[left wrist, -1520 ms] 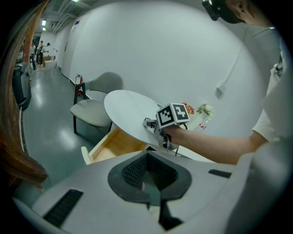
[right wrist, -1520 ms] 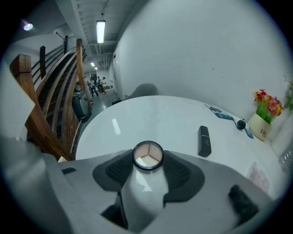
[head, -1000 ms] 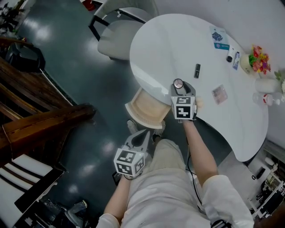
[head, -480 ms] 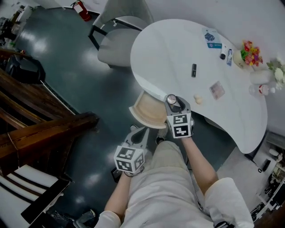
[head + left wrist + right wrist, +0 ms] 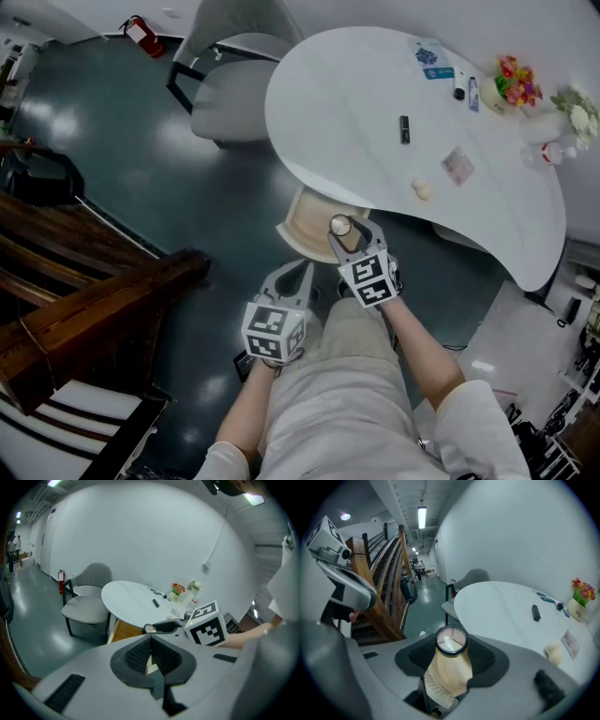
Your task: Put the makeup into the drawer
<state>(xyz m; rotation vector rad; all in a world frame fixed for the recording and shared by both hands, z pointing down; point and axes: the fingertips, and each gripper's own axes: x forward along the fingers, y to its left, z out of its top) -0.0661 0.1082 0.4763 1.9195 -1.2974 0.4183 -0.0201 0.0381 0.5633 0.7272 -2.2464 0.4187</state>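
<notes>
**Right hand-held gripper (image 5: 343,231) is bringing the compact (image 5: 451,641) back off the desk (image 5: 347,103)**

Since the earlier frame the right hand-held gripper is coming away from the desk top, where it was hanging over the near edge. It is now sitting over the open drawer (image 5: 298,225) below that edge. Its jaws are clamping the round, clear-lidded compact by its sides, with the lid facing up. The compact is hanging in the grip above the pale drawer floor and is not resting on it. How high above it is hanging I cannot tell.

The left hand-held gripper (image 5: 150,644) is shifting only slightly. It is hovering beside the drawer front on the person's side, jaws together with nothing between them, and is touching nothing.

Surroundings:
- The white desk edge is overhanging the back part of the drawer, so only the front part is lying open.
- A black tube (image 5: 404,128), a beige puff (image 5: 422,190) and a small clear packet (image 5: 457,165) are lying on the desk, well apart from each other.
- Flowers (image 5: 511,80) are standing at the far end of the desk.
- A grey chair (image 5: 230,84) is standing on the far side of the desk.
- A wooden staircase (image 5: 84,300) is running along the left, well clear of the drawer.
</notes>
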